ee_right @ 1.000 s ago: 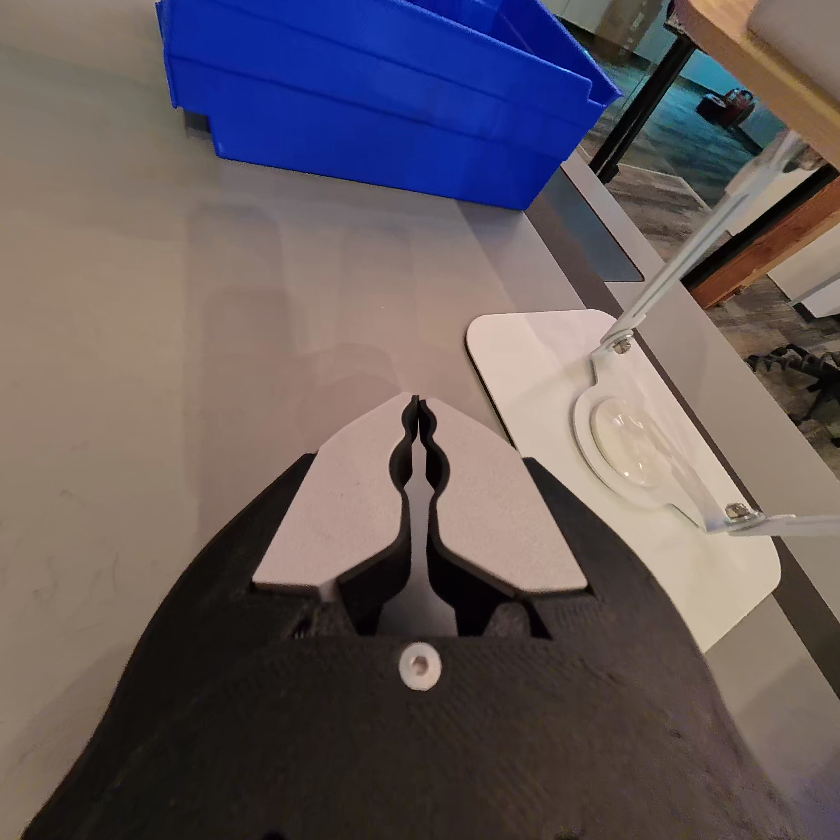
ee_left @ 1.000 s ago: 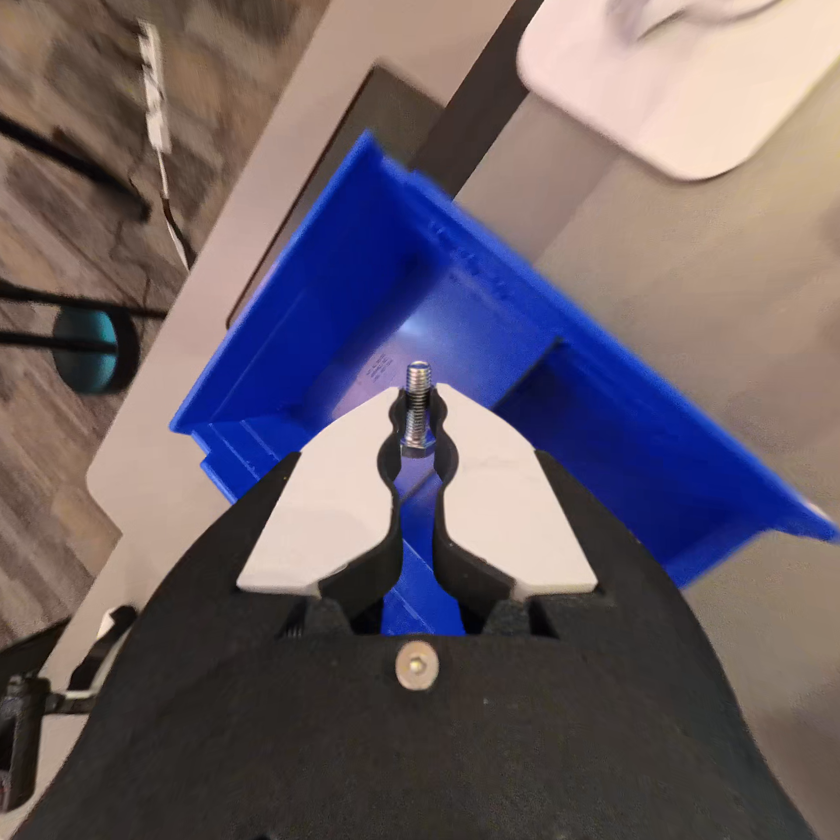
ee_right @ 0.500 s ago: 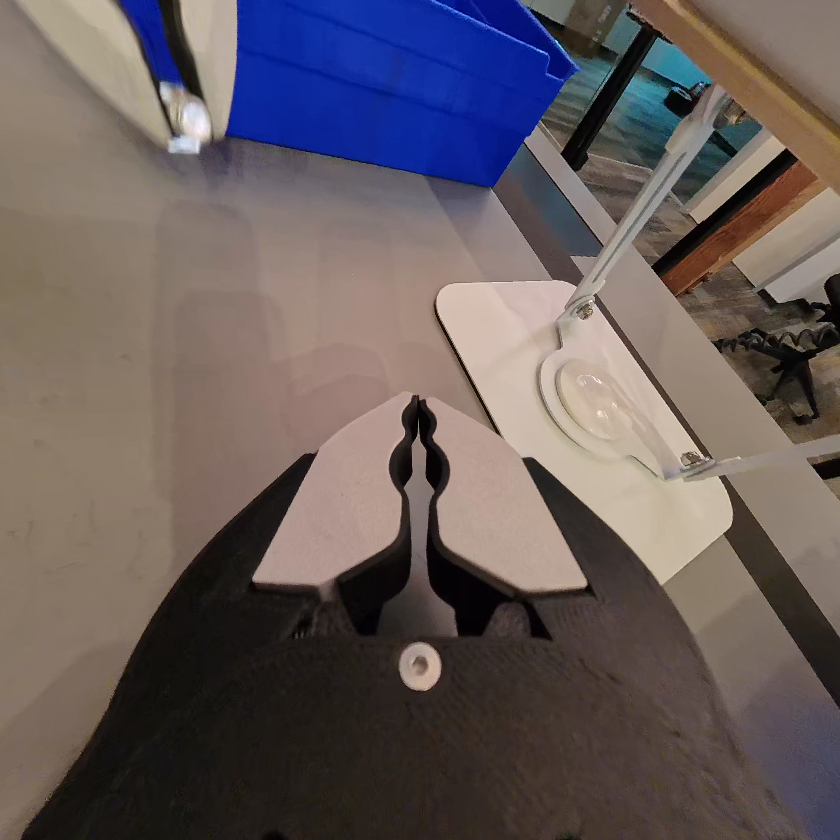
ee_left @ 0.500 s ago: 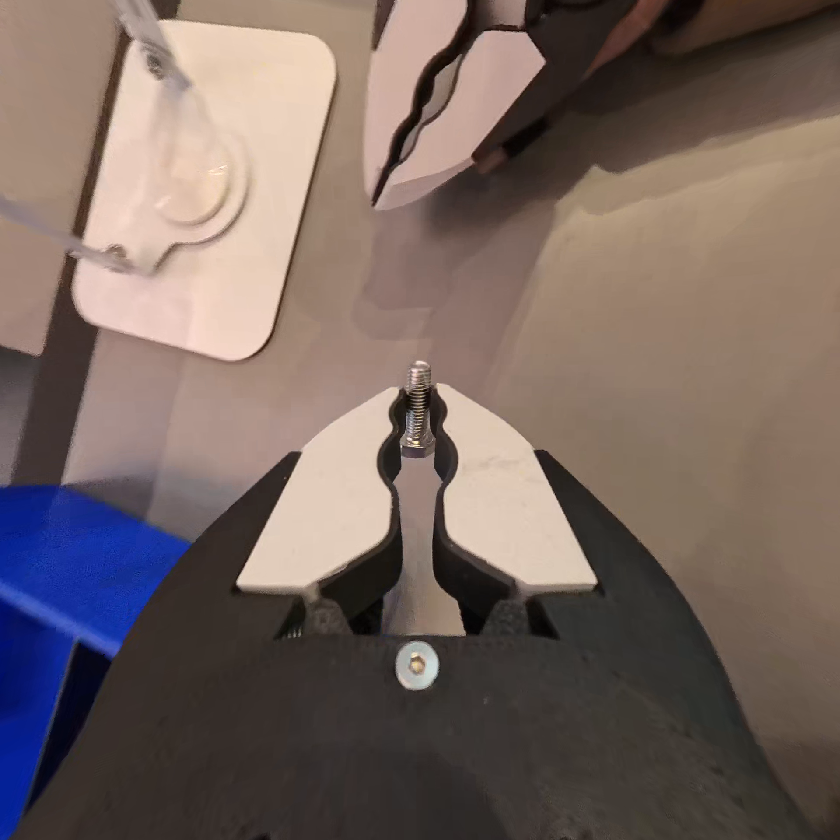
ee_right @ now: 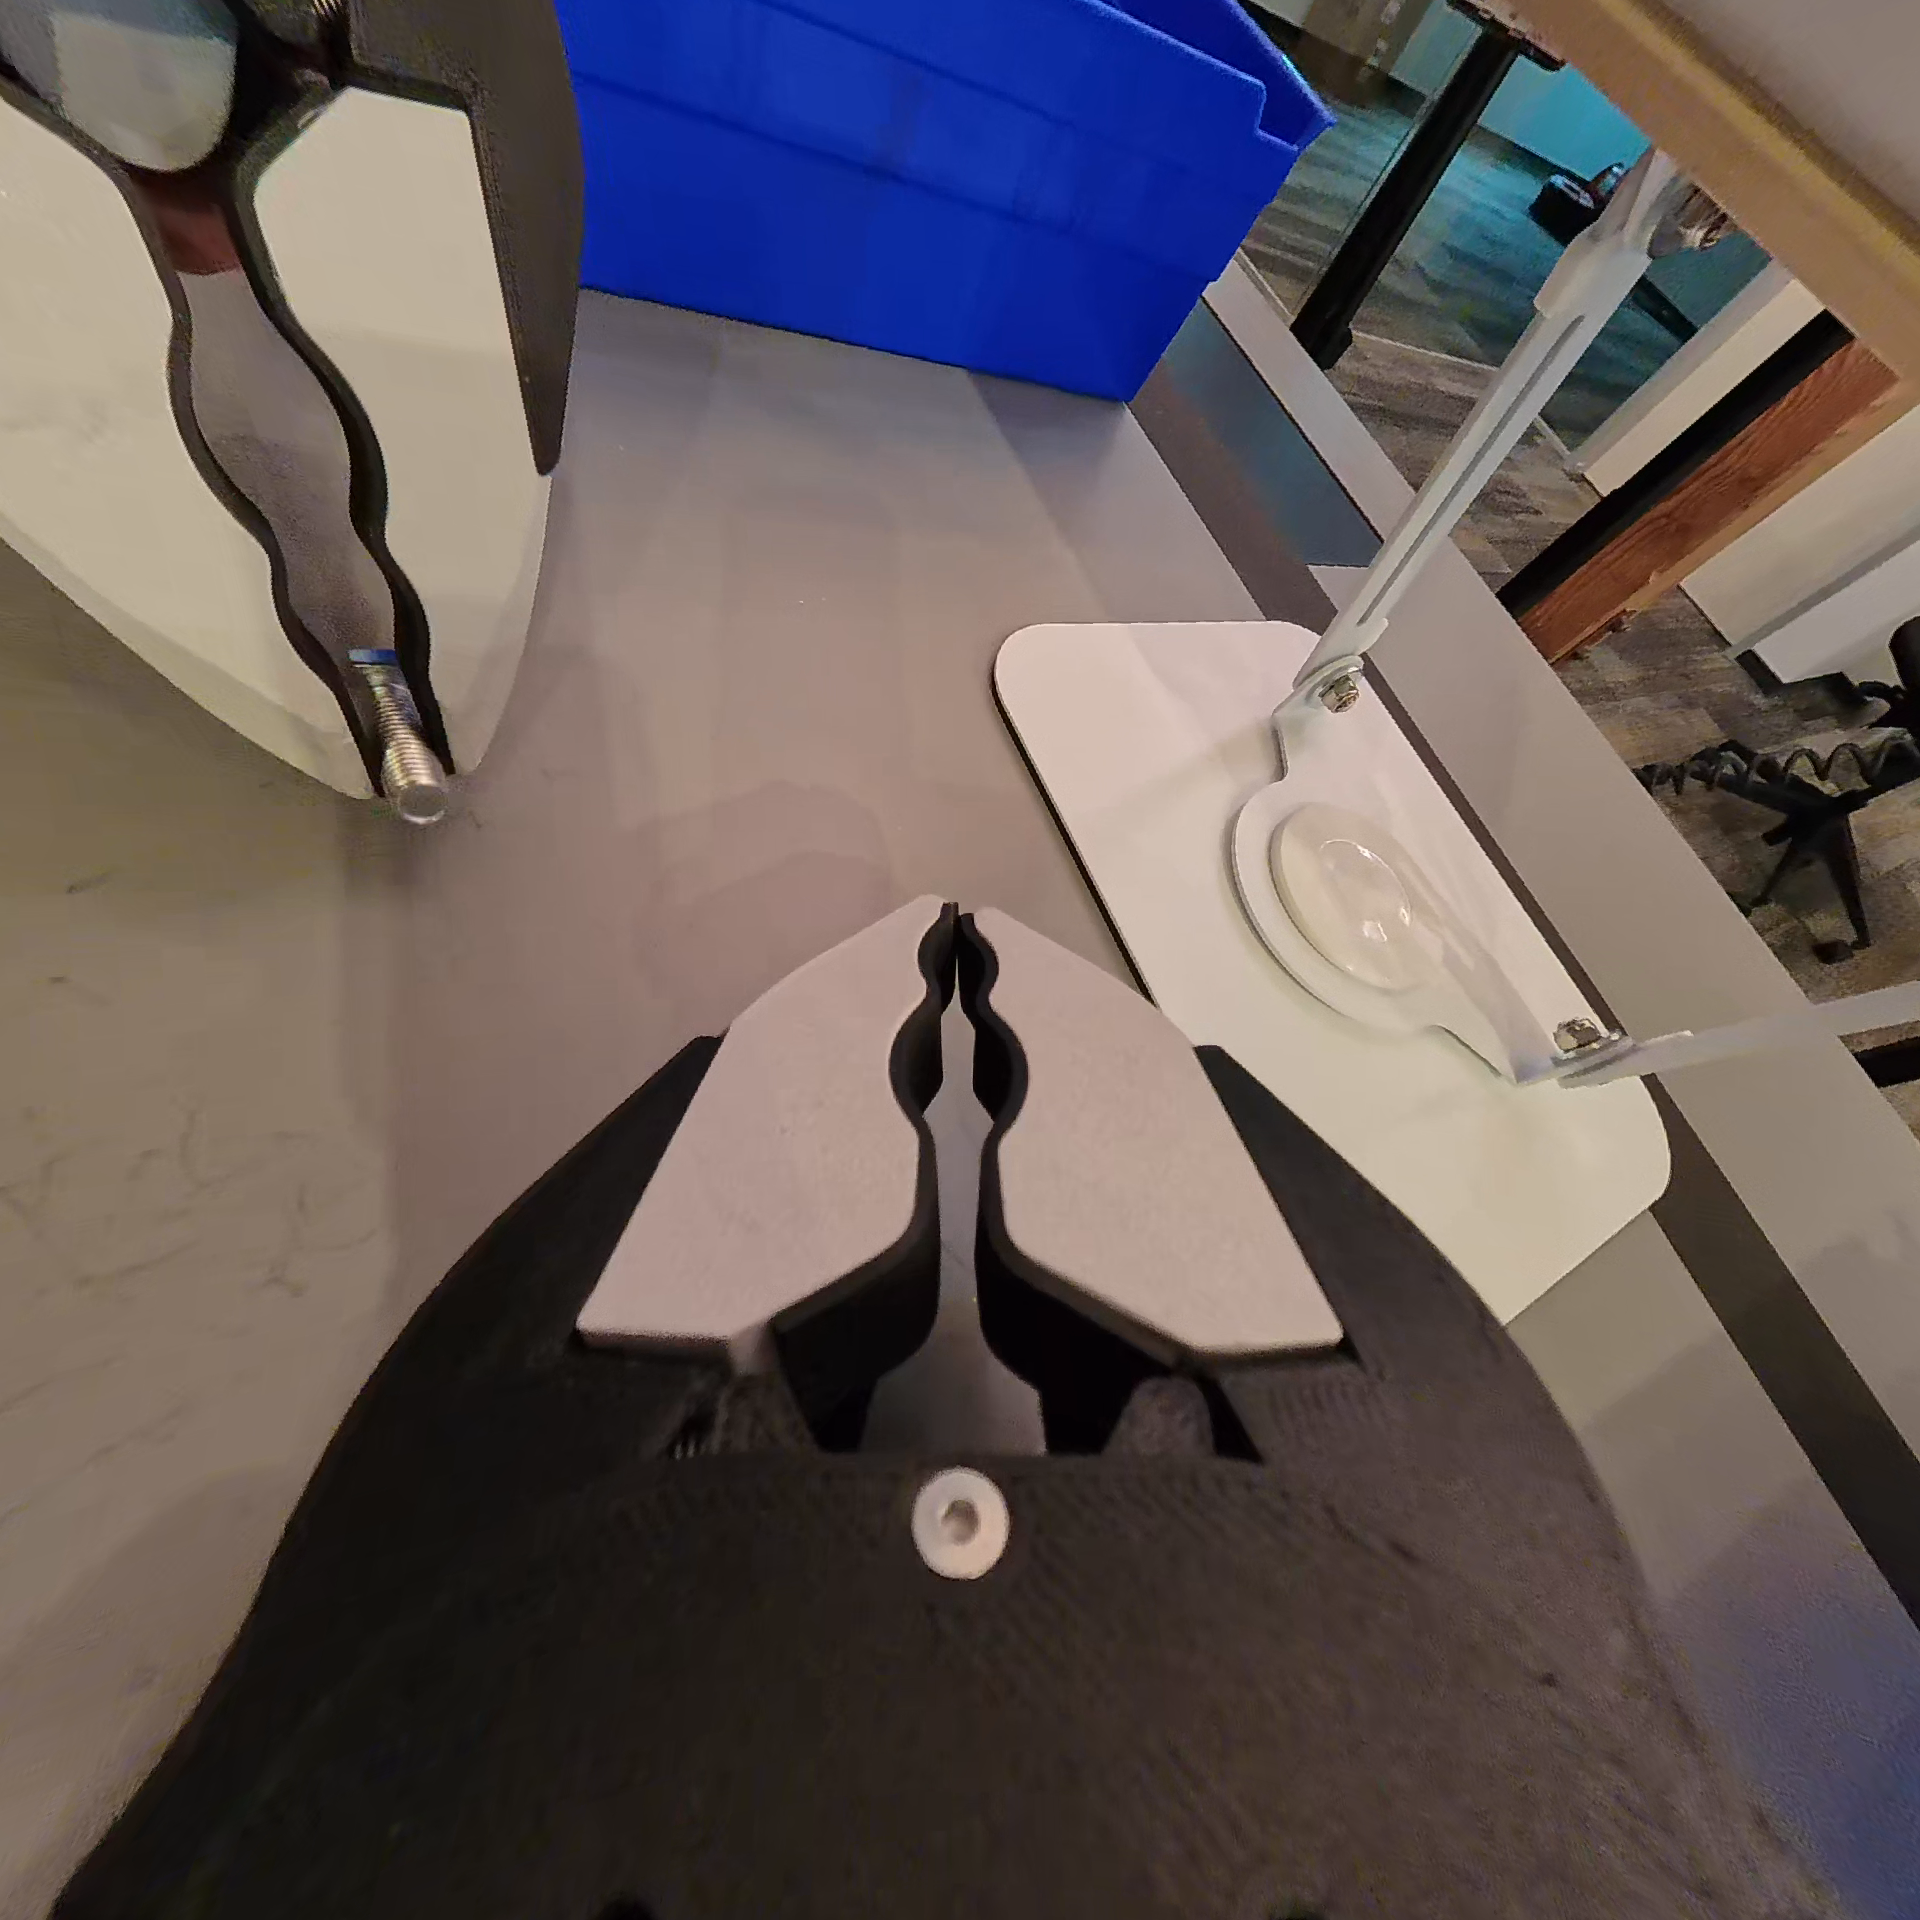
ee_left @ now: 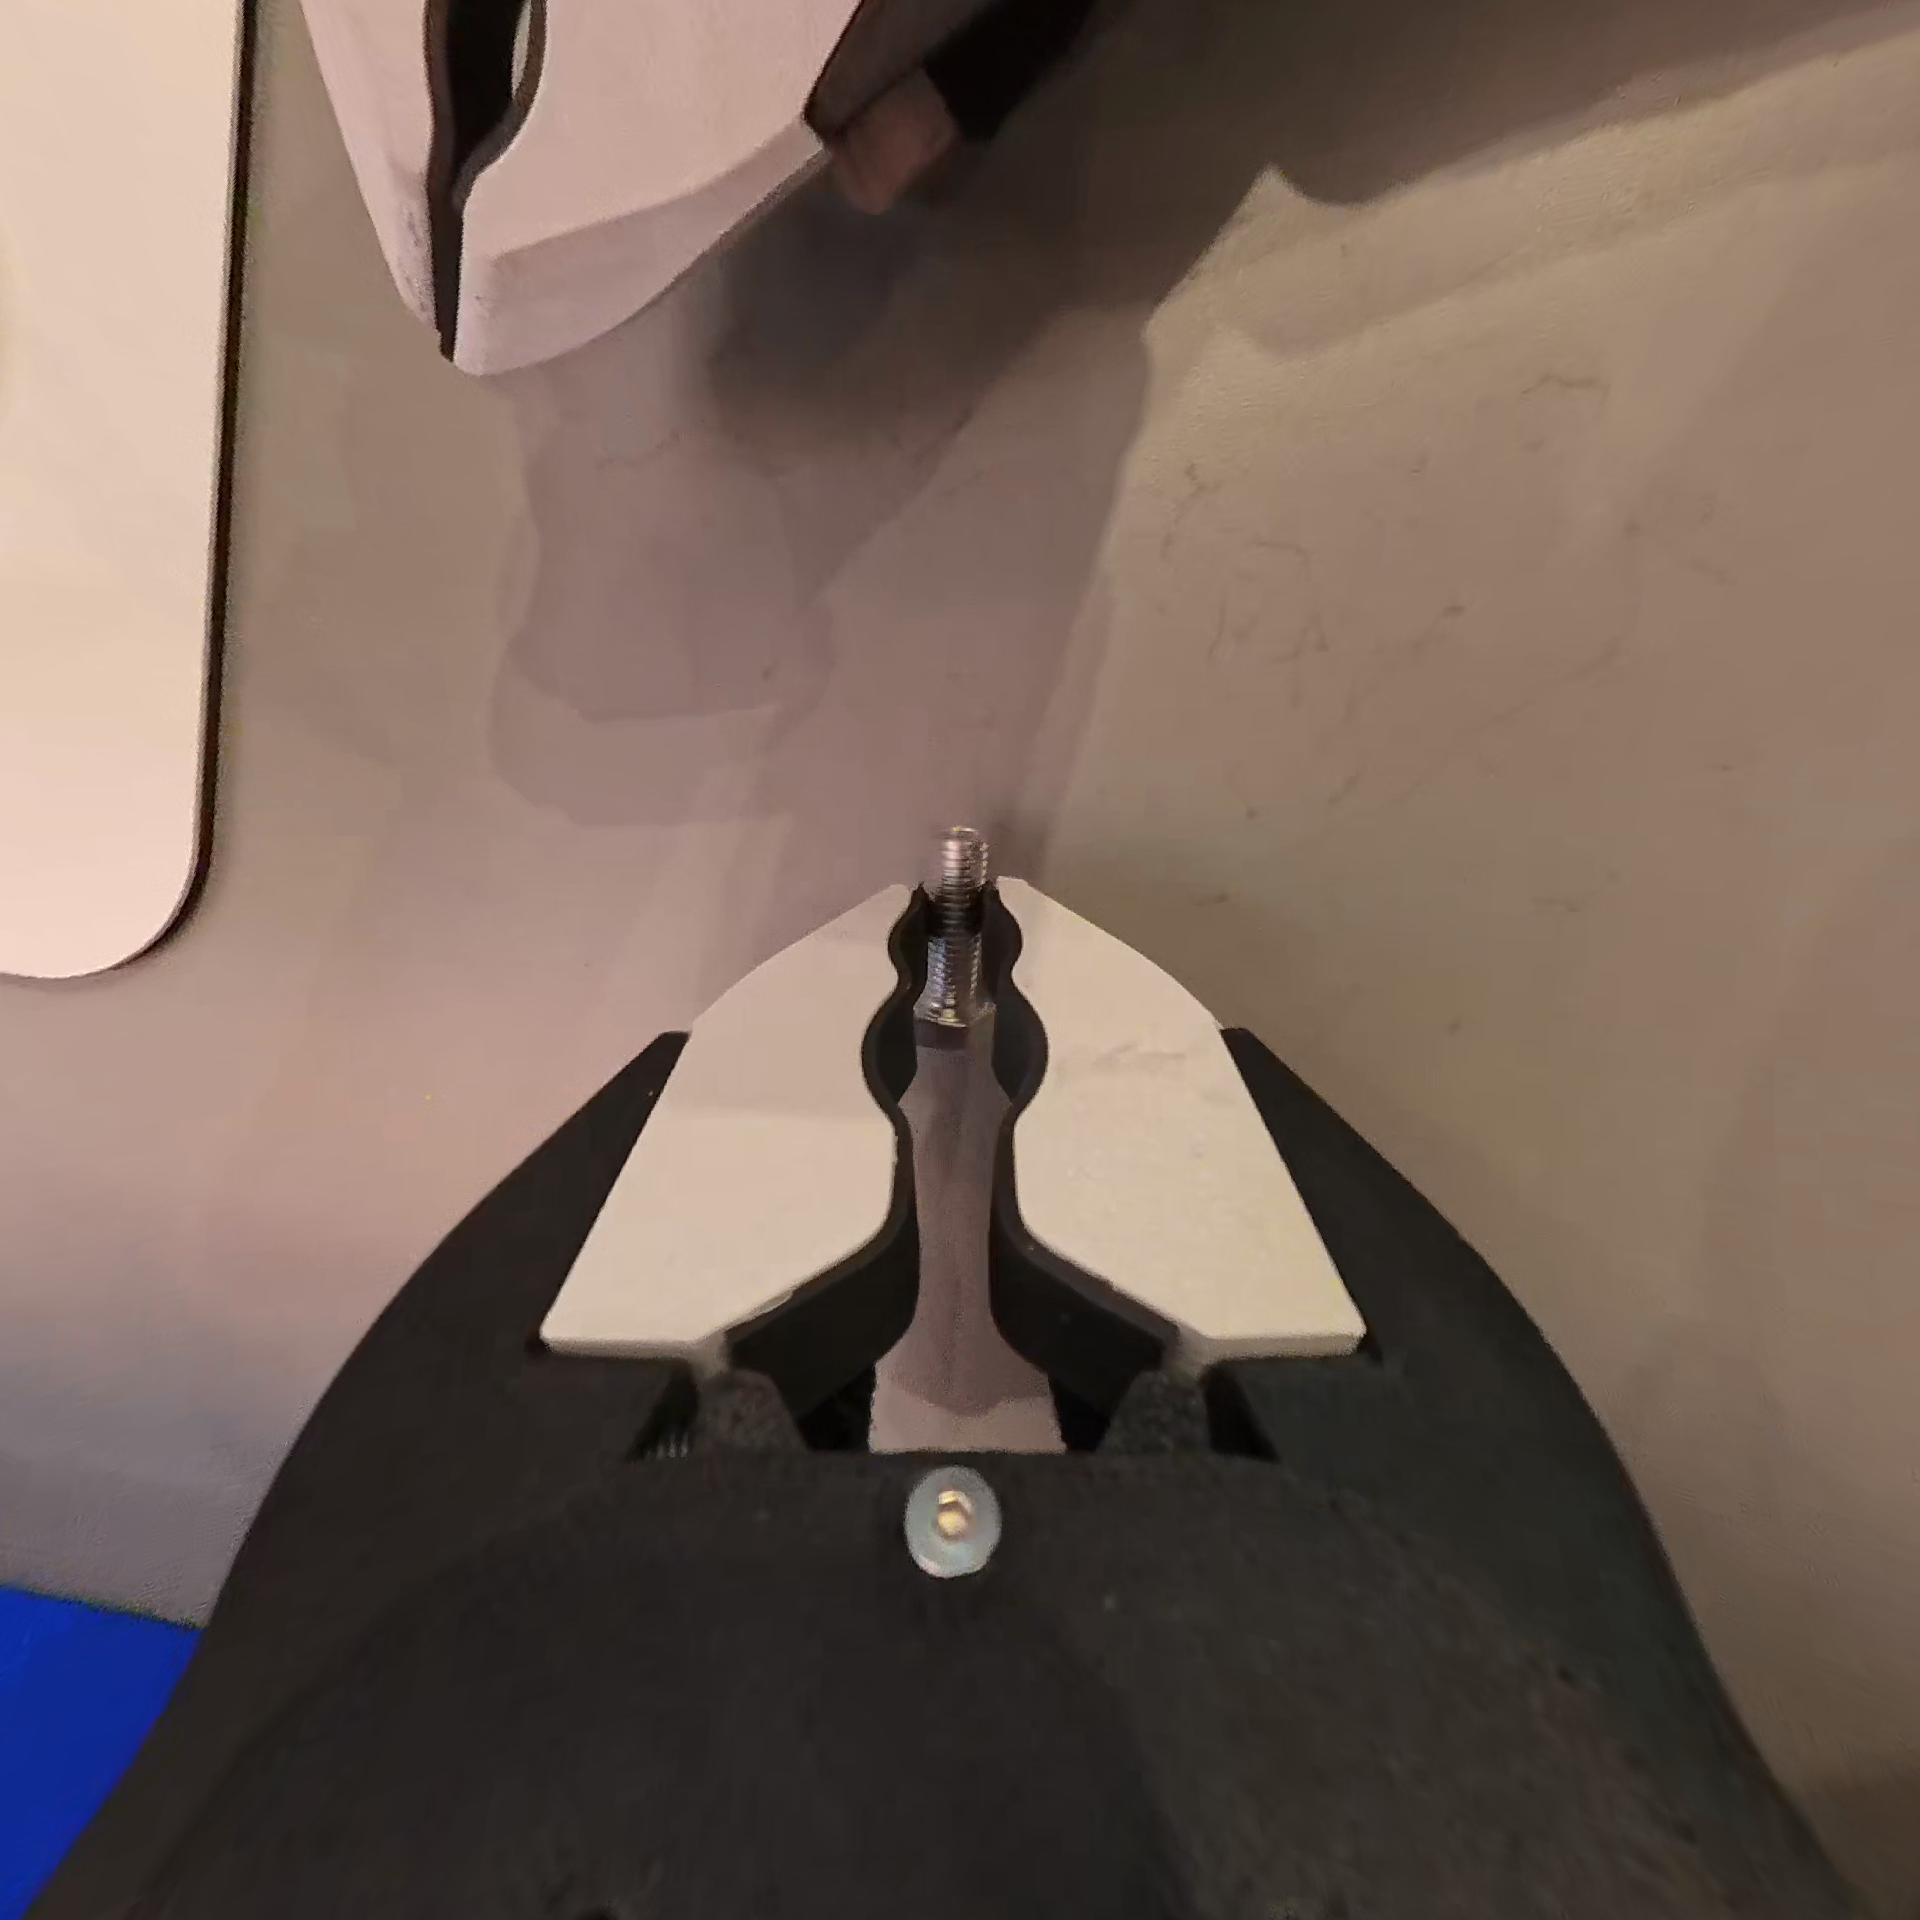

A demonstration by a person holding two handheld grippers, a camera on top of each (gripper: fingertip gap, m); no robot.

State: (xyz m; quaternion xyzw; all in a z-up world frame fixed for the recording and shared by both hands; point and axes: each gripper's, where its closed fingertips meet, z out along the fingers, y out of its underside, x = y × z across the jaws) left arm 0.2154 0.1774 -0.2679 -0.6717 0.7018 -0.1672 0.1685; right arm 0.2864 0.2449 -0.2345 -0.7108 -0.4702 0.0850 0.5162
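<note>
The left tongs (ee_left: pixel 958 896) pinch a small steel bolt (ee_left: pixel 954 940) by its shank, threaded tip poking out just over the grey counter (ee_left: pixel 1455 727). The right tongs (ee_right: pixel 954 914), pressed together and empty, hover nearby. Beyond them sits a white base plate (ee_right: pixel 1195 790) carrying a clear lens, and farther off the blue bins (ee_right: pixel 935 208). The bolt is out of any bin, not set down.
</note>
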